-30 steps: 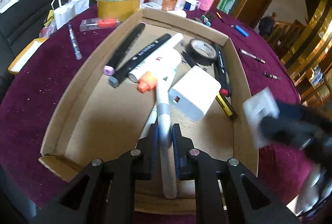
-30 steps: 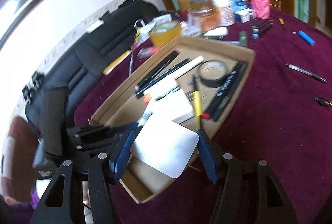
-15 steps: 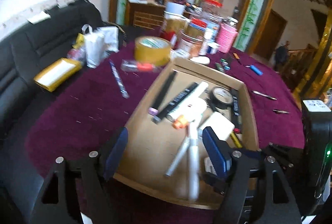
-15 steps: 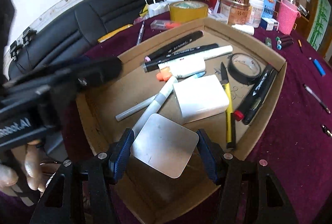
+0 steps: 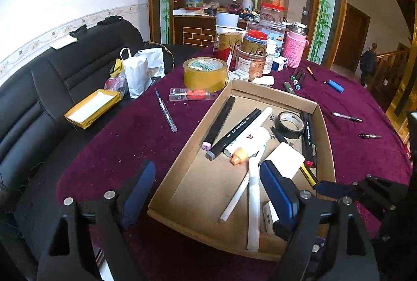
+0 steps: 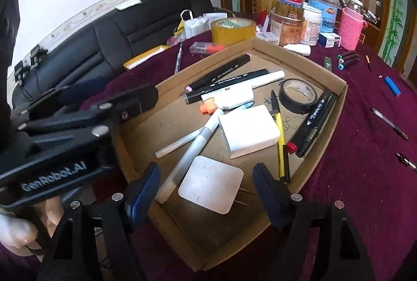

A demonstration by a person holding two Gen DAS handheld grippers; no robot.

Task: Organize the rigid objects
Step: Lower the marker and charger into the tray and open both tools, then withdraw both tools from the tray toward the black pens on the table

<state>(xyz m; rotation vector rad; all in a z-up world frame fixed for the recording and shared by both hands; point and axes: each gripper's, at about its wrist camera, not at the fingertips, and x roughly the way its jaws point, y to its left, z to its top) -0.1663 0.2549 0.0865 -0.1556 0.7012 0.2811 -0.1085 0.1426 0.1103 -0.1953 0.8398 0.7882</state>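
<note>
A shallow cardboard tray (image 5: 179,176) (image 6: 336,109) on the purple table holds black markers (image 5: 220,122), a white tube (image 5: 250,140), a black tape roll (image 6: 298,96), a white charger block (image 6: 249,133), a silver-white marker (image 5: 254,192) (image 6: 192,150) and a small white square adapter (image 6: 211,187). My left gripper (image 5: 208,189) is open and empty above the tray's near end. My right gripper (image 6: 206,189) is open, its pads on either side of the square adapter, which lies in the tray's near corner.
A yellow tape roll (image 5: 204,75), jars and a pink cup (image 5: 294,51) stand at the table's back. Loose pens (image 5: 165,110) (image 6: 388,122), a blue lighter (image 6: 392,85) and markers (image 6: 348,59) lie on the cloth. A black sofa (image 5: 39,98) is to the left.
My left gripper let go of the silver-white marker, opened and pulled back and up. My right gripper opened and the square adapter now lies in the tray.
</note>
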